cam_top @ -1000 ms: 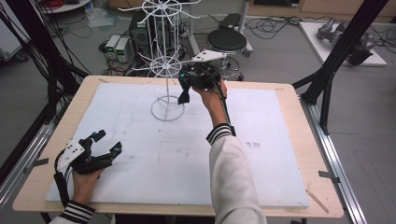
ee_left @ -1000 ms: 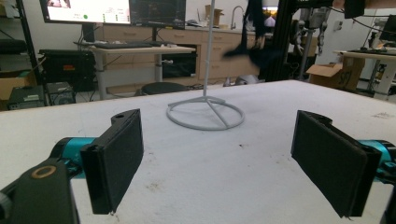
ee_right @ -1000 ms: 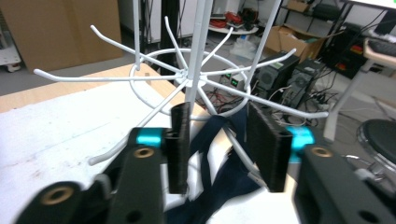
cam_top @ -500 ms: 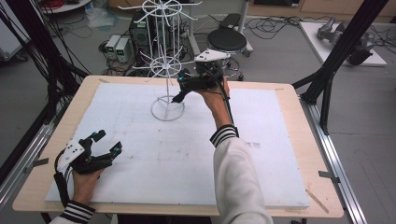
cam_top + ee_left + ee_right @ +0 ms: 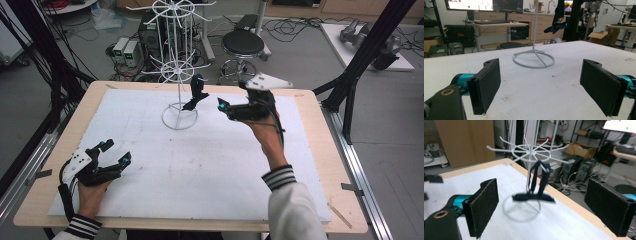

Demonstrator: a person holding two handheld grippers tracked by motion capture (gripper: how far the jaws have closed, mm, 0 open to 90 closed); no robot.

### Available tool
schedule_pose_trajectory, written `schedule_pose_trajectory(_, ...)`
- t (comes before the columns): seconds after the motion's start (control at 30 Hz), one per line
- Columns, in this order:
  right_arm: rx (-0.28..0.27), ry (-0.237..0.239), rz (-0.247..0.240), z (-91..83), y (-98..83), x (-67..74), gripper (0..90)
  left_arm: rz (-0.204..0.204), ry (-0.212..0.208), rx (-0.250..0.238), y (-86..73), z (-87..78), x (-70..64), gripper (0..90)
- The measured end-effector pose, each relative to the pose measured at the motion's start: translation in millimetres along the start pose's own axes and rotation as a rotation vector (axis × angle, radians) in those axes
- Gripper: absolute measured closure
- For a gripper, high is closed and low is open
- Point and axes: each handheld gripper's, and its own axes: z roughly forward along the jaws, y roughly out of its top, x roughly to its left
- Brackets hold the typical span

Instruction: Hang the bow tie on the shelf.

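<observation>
White wire display rack with spoked rings of hooks stands on its round wire base near the far edge of the white foam board that covers the wooden table, and a dark strap-like piece of fabric hangs from a hook of its lower ring, its loose end dangling just above the base ring. In the right gripper view this dark fabric shows as a loop draped from the ring with a flat end lying crosswise below. Right gripper is held in the air, to the right of the rack and apart from the fabric; its jaws have just been opening and stand wide with nothing between them. Left gripper rests low at the near left corner of the board, well apart from the rack, its jaws spread wide and empty.
</observation>
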Motion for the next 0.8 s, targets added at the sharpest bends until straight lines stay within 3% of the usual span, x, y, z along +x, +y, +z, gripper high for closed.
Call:
schedule_pose_trajectory(0.03, -0.021, -0.009, 0.006, -22.4, -10.7, 3.7, 11.2, 0.0, 0.0, -0.001, 0.0, -0.1, 0.0, 17.2)
schedule_pose_trajectory(0.23, -0.1, -0.057, 0.032, -76.2, -43.2, 16.2, 11.2, 0.002, 0.003, -0.004, -0.1, -0.1, -0.5, 17.2)
schedule_pose_trajectory(0.37, -0.133, -0.105, 0.045, -99.9, -69.8, 22.3, 11.2, 0.003, 0.004, -0.003, -0.1, 0.0, -0.6, 17.2)
schedule_pose_trajectory(0.5, -0.176, -0.149, 0.087, -110.6, -103.5, 25.2, 11.2, 0.003, 0.006, -0.003, 0.0, 0.1, -0.8, 17.2)
schedule_pose_trajectory(0.67, -0.253, -0.193, 0.13, -110.9, -138.4, 27.6, 11.2, 0.009, 0.006, -0.002, -0.1, -0.4, -1.2, 17.2)
schedule_pose_trajectory(0.8, -0.255, -0.216, 0.109, -106.0, -158.5, 31.4, 11.2, 0.008, 0.005, -0.004, -0.2, -0.5, -0.8, 17.2)
